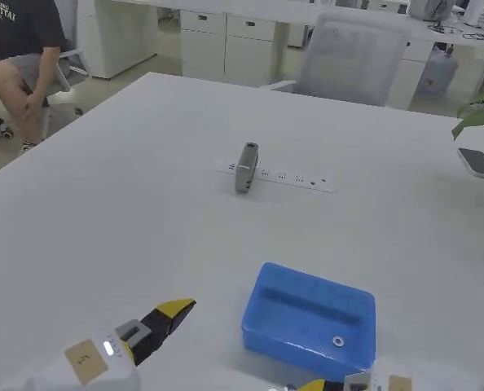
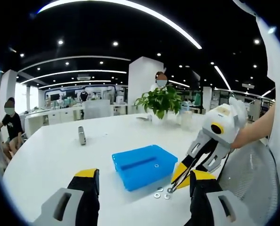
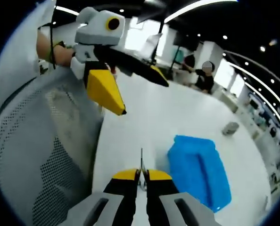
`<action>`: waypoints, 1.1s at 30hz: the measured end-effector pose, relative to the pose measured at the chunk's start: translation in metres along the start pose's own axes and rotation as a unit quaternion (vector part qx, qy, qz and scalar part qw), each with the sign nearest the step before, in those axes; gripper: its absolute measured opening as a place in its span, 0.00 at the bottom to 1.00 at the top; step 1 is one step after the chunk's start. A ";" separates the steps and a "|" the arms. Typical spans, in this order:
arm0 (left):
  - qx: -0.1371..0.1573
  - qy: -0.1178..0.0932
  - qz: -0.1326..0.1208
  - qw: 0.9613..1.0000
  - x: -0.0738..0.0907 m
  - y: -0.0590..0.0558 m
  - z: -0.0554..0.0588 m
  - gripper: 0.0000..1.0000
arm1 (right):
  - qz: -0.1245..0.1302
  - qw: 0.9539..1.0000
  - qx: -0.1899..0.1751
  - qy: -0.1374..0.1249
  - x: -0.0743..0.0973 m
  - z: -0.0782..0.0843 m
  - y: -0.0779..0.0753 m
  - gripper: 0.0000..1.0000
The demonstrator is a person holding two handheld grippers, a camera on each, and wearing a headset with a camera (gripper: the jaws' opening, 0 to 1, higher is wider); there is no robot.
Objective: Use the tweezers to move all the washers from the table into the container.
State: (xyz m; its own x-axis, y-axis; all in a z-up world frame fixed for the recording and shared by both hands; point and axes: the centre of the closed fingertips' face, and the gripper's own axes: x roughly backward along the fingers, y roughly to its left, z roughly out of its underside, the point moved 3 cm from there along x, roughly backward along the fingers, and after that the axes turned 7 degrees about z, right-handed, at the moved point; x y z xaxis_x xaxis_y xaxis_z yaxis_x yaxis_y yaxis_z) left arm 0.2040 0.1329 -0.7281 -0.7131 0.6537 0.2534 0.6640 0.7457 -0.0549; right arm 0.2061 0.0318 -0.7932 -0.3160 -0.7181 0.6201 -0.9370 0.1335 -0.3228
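My right tongs (image 3: 141, 175) pinch the tweezers (image 3: 141, 159) at washers (image 2: 160, 193) beside the container (image 2: 130, 181); left tongs (image 2: 144, 173) wide (holding nothing).

The right claw (image 3: 141, 175) rises from the bottom edge, its yellow-tipped jaws pressed close together on the tweezers (image 3: 141, 162), whose thin points stick out just past the tips over the white counter (image 3: 144, 127). Just beside them, to the right, sits the blue container (image 3: 199, 174), a shallow rectangular tub. The left claw (image 3: 144, 98) reaches in from the upper left with its yellow jaws spread apart above the counter. A mesh chair back (image 3: 36, 160) covers the left side. Farther along the counter stands a small grey block (image 3: 230, 128), and a person (image 3: 206, 80) sits beyond.
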 end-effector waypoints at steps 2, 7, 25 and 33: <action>0.000 0.000 0.000 1.000 0.000 0.000 0.000 0.80 | 0.010 1.000 0.004 -0.006 0.010 -0.013 -0.005 0.02; -0.001 0.001 0.001 1.000 0.000 -0.001 0.000 0.80 | 0.038 0.999 -0.005 -0.028 0.023 -0.030 -0.027 0.02; 0.002 0.000 -0.001 1.000 0.001 -0.001 0.000 0.79 | 0.098 0.991 -0.078 -0.041 0.029 -0.026 -0.092 0.02; 0.002 0.002 -0.001 1.000 0.000 -0.001 0.001 0.79 | 0.088 0.975 -0.203 -0.015 0.008 0.003 -0.107 0.03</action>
State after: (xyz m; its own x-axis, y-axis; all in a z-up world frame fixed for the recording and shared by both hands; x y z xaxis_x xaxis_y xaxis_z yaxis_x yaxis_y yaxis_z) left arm 0.2032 0.1323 -0.7286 -0.7128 0.6522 0.2580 0.6622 0.7470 -0.0589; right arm 0.3040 0.0102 -0.7557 -0.4777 -0.6790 0.5574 -0.8529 0.5105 -0.1090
